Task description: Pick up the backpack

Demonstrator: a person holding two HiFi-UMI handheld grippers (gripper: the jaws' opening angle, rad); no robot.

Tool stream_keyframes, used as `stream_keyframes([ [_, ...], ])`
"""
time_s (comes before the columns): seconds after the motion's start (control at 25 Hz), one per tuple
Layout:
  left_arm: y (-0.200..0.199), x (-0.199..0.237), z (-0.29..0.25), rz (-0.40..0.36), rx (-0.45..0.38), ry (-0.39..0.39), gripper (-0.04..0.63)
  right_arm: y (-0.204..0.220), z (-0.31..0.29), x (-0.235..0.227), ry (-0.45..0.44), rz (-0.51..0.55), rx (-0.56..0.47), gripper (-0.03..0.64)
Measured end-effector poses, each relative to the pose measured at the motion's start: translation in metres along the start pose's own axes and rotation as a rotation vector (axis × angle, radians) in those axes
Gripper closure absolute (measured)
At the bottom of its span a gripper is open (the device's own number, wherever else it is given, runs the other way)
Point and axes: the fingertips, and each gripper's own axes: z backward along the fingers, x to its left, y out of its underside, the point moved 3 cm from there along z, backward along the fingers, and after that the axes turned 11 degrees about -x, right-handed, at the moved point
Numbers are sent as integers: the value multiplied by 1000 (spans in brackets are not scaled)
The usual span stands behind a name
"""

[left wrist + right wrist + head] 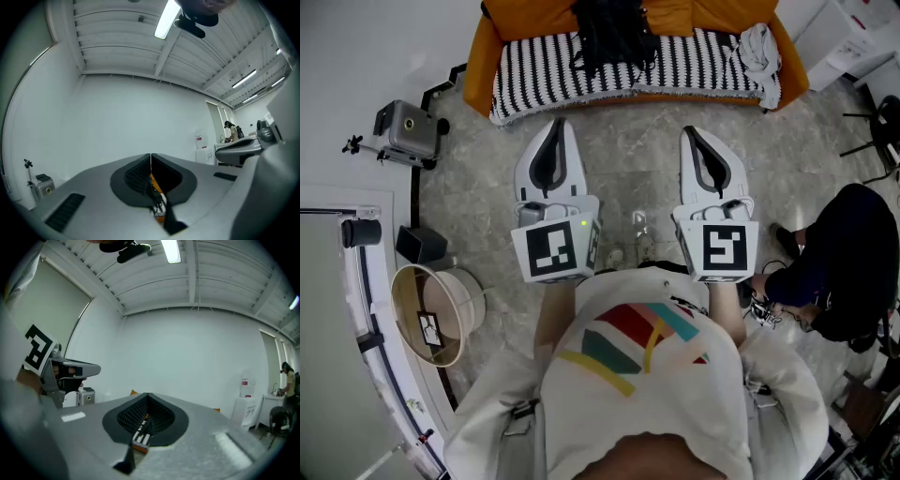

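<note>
A black backpack (609, 33) lies on the back middle of an orange sofa (478, 86), which is covered by a black-and-white striped blanket (534, 70). Both grippers are held level in front of the sofa, pointing at it and short of its front edge. My left gripper (557, 124) has its jaws pressed together with nothing in them, and my right gripper (688, 132) is shut and empty too. In the left gripper view the jaws (151, 155) meet in a thin line. The right gripper view shows its jaws (147, 394) meeting the same way. Only slivers of orange and stripes show beneath them.
A white cloth (757, 52) lies on the sofa's right end. A grey device on a stand (405, 129) is at the left, with a round basket (436, 314) nearer me. A person in dark clothes (844, 262) sits at the right. The floor is grey stone.
</note>
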Motion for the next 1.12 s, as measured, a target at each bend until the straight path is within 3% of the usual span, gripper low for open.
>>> stream_keyframes([
  [0.6, 0, -16, -8, -9, -12, -28, 577, 0, 8, -27, -5, -37, -71, 614],
  [1.12, 0, -21, -42, -16, -81, -63, 578, 1, 3, -73, 13, -40, -121, 612],
])
